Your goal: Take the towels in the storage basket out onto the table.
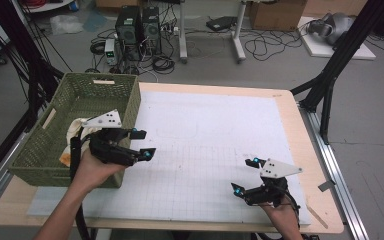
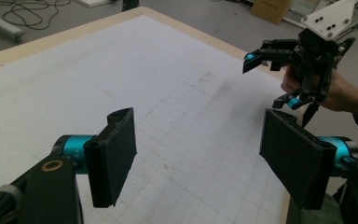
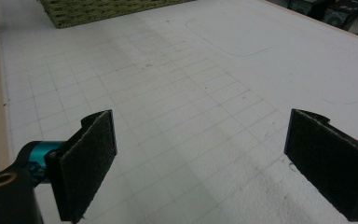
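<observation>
The green woven rectangular basket (image 1: 55, 150) sits on the left end of the table, overhanging the white gridded mat (image 1: 210, 150), and inside it lies a crumpled cream-and-orange cloth (image 1: 72, 137), bunched in the near half of the basket toward its right-hand wall. That cloth is the thing nearest to either tool, and it lies just behind and to the left of the left gripper (image 1: 141, 142), which hangs over the basket's near right corner with its jaws pointing right, away from the cloth and out over the mat. The jaws stand wide apart with nothing between them; in the left gripper view the left gripper (image 2: 200, 158) looks across bare mat toward the other hand.

The right gripper (image 1: 245, 175) hovers low over the near right part of the mat, well apart from the basket, its jaws also spread and empty; the right gripper view shows the right gripper (image 3: 200, 163) facing open grid with a corner of the basket (image 3: 102, 9) far ahead.

Judging from this, the left hand is much the nearer one to the cloth, but it would need to turn back leftward and dip into the basket to reach it. The cloth has no clear long axis; it is a loose heap.
</observation>
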A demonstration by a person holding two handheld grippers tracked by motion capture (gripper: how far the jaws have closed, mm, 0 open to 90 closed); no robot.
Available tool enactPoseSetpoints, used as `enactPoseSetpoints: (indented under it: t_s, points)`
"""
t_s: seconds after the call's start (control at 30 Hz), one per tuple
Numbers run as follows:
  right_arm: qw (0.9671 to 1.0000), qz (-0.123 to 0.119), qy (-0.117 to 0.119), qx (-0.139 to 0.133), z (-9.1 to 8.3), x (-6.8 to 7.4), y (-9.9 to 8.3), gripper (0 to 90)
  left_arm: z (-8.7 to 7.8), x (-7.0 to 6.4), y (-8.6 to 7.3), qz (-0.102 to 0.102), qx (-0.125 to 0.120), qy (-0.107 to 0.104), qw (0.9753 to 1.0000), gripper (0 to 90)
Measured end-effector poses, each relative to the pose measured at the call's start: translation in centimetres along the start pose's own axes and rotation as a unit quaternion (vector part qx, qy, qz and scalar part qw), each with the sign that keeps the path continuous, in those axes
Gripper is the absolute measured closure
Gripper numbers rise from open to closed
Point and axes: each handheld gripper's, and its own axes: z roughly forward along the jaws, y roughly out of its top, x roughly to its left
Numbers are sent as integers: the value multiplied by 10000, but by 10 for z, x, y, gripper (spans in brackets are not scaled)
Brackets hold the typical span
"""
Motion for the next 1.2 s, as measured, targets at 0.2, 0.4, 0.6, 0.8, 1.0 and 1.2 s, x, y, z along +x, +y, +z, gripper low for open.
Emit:
enactPoseSetpoints:
  t_s: [0.2,0.4,0.6,0.8,1.0,1.2]
  points:
    - [10000,0,10,8,0,0,0,84,-15,10,5,39,19,72,10000,282]
    - [10000,27,2,10,0,0,0,84,-35,25,11,65,103,233,9997,302]
    - [10000,12,24,0,0,-1,0,84,-54,42,13,76,261,495,9984,307]
    - [10000,9,29,2,0,-1,0,84,-69,59,6,27,373,757,9964,330]
    - [10000,11,28,8,0,-1,0,84,-77,68,3,-20,408,913,9950,350]
    - [10000,-4,35,-11,0,-1,0,84,-86,83,-10,-168,514,1199,9913,361]
